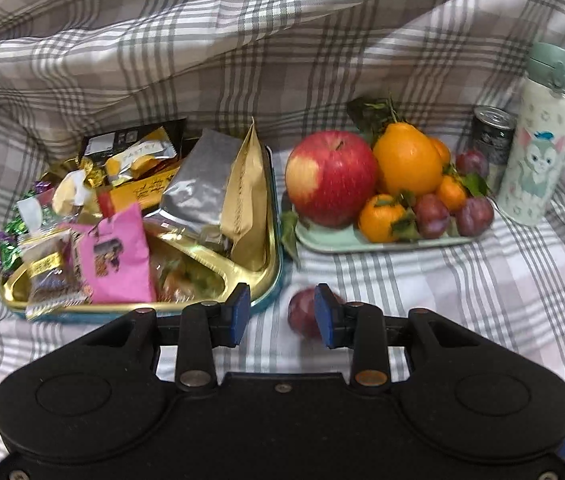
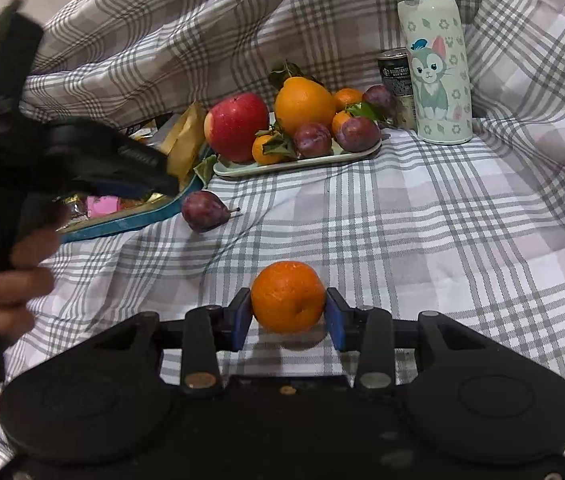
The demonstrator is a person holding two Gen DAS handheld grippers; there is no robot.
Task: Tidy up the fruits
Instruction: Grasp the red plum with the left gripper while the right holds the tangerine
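Note:
My right gripper (image 2: pixel 288 316) is shut on a tangerine (image 2: pixel 288 296), held just above the plaid cloth near the camera. A loose plum (image 2: pixel 204 212) lies on the cloth beside the snack tray. In the left wrist view that plum (image 1: pixel 302 316) shows low down, partly behind the right finger. My left gripper (image 1: pixel 282 316) hovers over it, open, its pads touching nothing. Farther back, a mint tray (image 1: pixel 322 240) (image 2: pixel 302 162) carries a red apple (image 1: pixel 330 176), a large orange (image 1: pixel 408 160), small tangerines and plums.
A gold snack tray with a blue rim (image 1: pixel 270 272) full of packets sits left of the fruit tray. A cartoon-cat bottle (image 1: pixel 538 140) (image 2: pixel 438 72) and a dark can (image 1: pixel 492 136) stand to the right. Bunched plaid cloth rises behind. A person's hand (image 2: pixel 14 284) grips the left tool.

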